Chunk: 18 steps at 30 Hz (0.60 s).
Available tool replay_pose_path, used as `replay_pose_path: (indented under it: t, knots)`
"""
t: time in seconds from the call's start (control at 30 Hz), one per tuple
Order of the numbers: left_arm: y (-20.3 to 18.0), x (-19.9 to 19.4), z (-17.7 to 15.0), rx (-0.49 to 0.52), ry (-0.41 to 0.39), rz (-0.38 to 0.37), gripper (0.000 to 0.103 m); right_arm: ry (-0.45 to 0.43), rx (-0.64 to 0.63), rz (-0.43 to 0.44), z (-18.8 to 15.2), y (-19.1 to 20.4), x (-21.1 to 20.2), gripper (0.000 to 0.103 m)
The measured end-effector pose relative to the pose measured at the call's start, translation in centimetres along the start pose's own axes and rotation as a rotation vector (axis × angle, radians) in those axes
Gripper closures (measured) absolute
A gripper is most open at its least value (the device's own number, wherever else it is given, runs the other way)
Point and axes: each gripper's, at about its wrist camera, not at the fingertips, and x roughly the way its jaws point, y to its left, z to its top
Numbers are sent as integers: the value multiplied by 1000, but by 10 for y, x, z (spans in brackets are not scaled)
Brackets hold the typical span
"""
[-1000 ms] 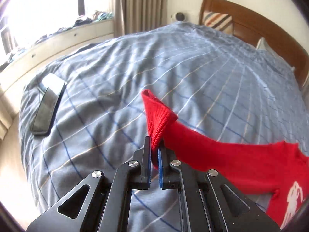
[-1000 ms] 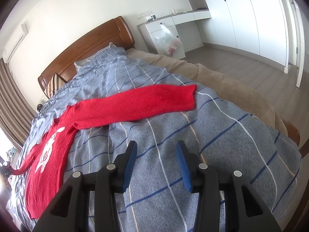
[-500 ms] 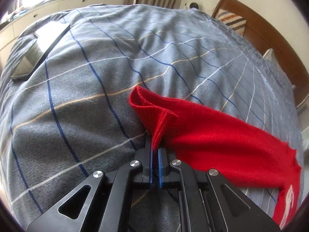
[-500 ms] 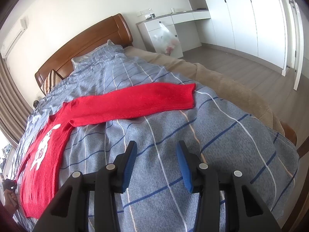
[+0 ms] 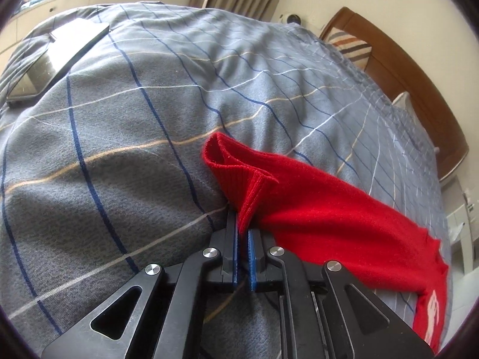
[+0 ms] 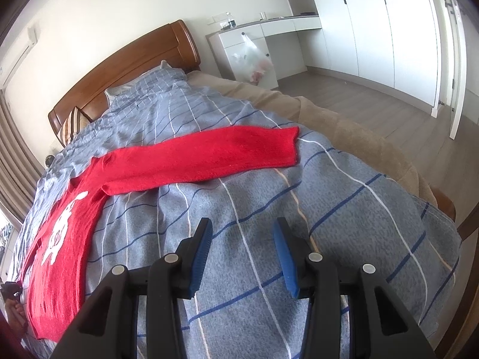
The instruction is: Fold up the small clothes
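Between the blue pads of the left tongs (image 5: 243,233), the ribbed cuff (image 5: 239,176) of the red sweater (image 6: 191,155) hangs with a thin gap showing on either side; the jaws have just been opening, so the cuff sits between them more than it is pinched. The right tongs (image 6: 242,248) hover spread over bare duvet (image 6: 344,203), holding nothing. The sweater lies face up across the bed, 1 sleeve stretched flat toward the right tongs, the other ending at the left tongs.

The likely trouble: the cuff is curled over on itself, and if the left tongs let go now, the sleeve may settle bunched instead of flat, spoiling the fold. Knit could also snag on a pad as the tongs pull away.

Compared with 1 second ago, the left sleeve end has come down from a raised, taut line to rest on the duvet, and the phone (image 5: 51,62) has shifted toward the upper-left corner of that view.
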Motion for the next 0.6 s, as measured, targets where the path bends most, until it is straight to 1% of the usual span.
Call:
replay_pose_path:
  t: [0.03,0.1,0.13,0.17,0.23,0.27,0.33,0.43,0.53,0.6]
  knots:
    - [0,-3,0,6,2,-3,93,-1,5,3,0,-1,-1,59]
    - [-5,-11,-1,41,14,5,83,-8,15,5,0,-2,-3,58]
    - [-8,-17,-3,65,17,10,69,-16,16,0,1,-3,-6,58]
    - [-12,-26,-5,94,14,20,51,-23,16,-9,1,-3,-8,57]
    - [-21,-49,-15,165,-22,40,33,-25,14,-26,2,0,-12,55]
    - [-24,-62,-23,197,-43,34,26,-25,7,-26,1,4,-15,54]
    - [-33,-84,-41,257,-58,-5,21,-27,-31,-16,-5,17,-19,51]
    - [-49,-105,-74,341,-48,-77,17,-19,-92,25,-15,45,-18,47]
    - [-72,-103,-100,427,-11,-115,15,14,-153,71,-22,75,-5,47]
    - [-83,-94,-115,493,0,-103,15,4,-192,79,-24,91,2,47]
